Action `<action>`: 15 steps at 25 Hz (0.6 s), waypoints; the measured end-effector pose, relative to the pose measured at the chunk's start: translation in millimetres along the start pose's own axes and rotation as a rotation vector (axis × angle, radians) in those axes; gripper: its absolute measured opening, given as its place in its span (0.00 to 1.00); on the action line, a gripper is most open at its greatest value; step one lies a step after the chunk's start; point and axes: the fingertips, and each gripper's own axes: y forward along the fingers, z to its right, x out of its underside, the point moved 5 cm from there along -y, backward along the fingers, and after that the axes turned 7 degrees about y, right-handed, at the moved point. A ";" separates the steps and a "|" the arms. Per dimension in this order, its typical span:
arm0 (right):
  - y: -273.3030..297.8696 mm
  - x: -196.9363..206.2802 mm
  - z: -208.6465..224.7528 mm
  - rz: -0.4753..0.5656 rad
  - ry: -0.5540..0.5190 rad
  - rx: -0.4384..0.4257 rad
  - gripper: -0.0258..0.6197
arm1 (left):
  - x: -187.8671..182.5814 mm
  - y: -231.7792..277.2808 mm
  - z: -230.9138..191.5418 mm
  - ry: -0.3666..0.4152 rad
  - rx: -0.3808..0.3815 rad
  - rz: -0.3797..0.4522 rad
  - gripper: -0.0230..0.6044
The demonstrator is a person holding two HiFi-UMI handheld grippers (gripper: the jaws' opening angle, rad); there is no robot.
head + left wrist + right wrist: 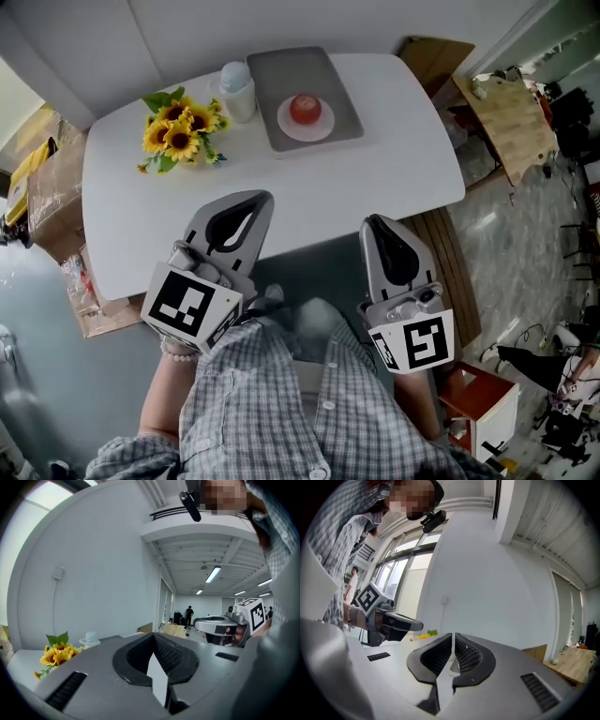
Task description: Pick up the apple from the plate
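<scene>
Red apple (305,108) on plate (285,126), grey tray (328,75); sunflowers (178,128), bottle (236,90) beside; left tool (260,200), right tool (373,223) clenched.

Colour and pattern reference
Red apple (305,107), white plate (287,127), grey tray (281,73), white table (375,173); yellow sunflowers (176,127); grey left gripper (251,199) and right gripper (374,223), black-and-white square markers; grey-checked shirt (267,408).

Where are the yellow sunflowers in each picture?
Head view: the sunflowers are on the upper left of the table, beside the white bottle.
Left gripper view: low at the left edge.
Right gripper view: just a yellow speck, left of the middle.
Shared landmark: the white wall behind them.
</scene>
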 end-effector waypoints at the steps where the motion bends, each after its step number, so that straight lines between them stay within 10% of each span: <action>1: 4.5 0.4 1.8 0.004 -0.002 0.002 0.09 | 1.1 2.0 -2.9 -0.006 -0.005 -0.005 0.05; 15: 97.4 28.9 64.4 -0.140 0.001 -0.169 0.09 | 26.5 55.0 -40.4 -0.111 -0.176 -0.078 0.05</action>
